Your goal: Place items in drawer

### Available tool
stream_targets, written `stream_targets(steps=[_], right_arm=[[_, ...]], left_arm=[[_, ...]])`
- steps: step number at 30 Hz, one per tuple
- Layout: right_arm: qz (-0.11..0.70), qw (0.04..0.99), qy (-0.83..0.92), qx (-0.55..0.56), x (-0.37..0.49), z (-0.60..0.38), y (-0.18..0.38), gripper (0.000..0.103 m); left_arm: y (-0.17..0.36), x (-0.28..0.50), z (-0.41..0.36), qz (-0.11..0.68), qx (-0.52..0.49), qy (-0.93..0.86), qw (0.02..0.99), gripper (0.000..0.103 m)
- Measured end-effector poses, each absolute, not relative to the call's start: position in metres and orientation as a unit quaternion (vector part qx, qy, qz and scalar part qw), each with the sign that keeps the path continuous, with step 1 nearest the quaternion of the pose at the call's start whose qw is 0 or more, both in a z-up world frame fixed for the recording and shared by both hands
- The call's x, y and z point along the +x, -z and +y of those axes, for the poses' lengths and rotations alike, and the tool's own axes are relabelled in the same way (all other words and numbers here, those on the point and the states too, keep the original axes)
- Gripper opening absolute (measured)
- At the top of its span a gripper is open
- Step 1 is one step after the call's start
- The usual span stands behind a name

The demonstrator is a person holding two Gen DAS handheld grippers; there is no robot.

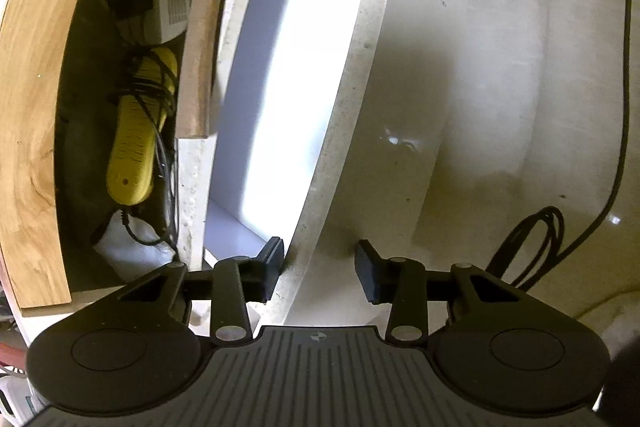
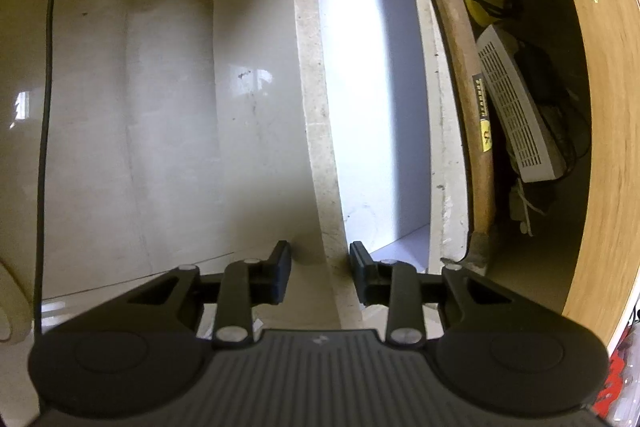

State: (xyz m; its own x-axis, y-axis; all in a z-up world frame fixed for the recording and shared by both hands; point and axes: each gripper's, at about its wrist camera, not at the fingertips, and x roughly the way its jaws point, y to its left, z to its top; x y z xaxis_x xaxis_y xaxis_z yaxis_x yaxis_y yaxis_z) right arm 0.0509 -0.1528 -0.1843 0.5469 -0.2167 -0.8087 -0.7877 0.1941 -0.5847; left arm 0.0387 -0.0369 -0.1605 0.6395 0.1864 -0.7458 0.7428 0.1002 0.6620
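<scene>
Left gripper (image 1: 319, 269) straddles the drawer (image 1: 264, 67) front panel's top edge, jaws narrowed, one pad touching, the other apart. Right gripper (image 2: 320, 273) does likewise, with small gaps at both pads. Probably to pull the drawer open. Ahead the drawer looks bare; beyond its far side, a hammer (image 2: 464, 75) and yellow object (image 1: 140, 131), partly shadowed.

Domestic storage or utility corner, judged from glossy pale tiled floor (image 2: 160, 107), wood-grain laminate cabinet panel (image 1: 32, 107), and clutter inside: white vented plastic box (image 2: 516, 115), yellow perforated plastic device wound in black cord (image 1: 138, 131), wooden tool handle (image 2: 464, 67).
</scene>
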Motion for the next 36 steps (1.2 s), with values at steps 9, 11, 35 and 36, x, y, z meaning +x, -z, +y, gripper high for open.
stream_targets(steps=[9, 11, 35, 36], right_arm=[[0.438, 0.631, -0.24, -0.593, 0.028, -0.149, 0.183, 0.031], [0.443, 0.629, -0.244, -0.591, 0.025, -0.148, 0.182, 0.03], [0.469, 0.601, -0.276, -0.585, 0.003, -0.146, 0.168, 0.027], [0.469, 0.601, -0.276, -0.585, 0.003, -0.146, 0.168, 0.027]], left_arm=[[0.161, 0.026, -0.036, 0.388, 0.627, 0.224, 0.637, 0.035], [0.16, 0.02, -0.035, 0.391, 0.627, 0.226, 0.635, 0.035], [0.157, 0.005, -0.035, 0.415, 0.621, 0.249, 0.616, 0.031], [0.157, 0.005, -0.035, 0.415, 0.621, 0.249, 0.616, 0.031]])
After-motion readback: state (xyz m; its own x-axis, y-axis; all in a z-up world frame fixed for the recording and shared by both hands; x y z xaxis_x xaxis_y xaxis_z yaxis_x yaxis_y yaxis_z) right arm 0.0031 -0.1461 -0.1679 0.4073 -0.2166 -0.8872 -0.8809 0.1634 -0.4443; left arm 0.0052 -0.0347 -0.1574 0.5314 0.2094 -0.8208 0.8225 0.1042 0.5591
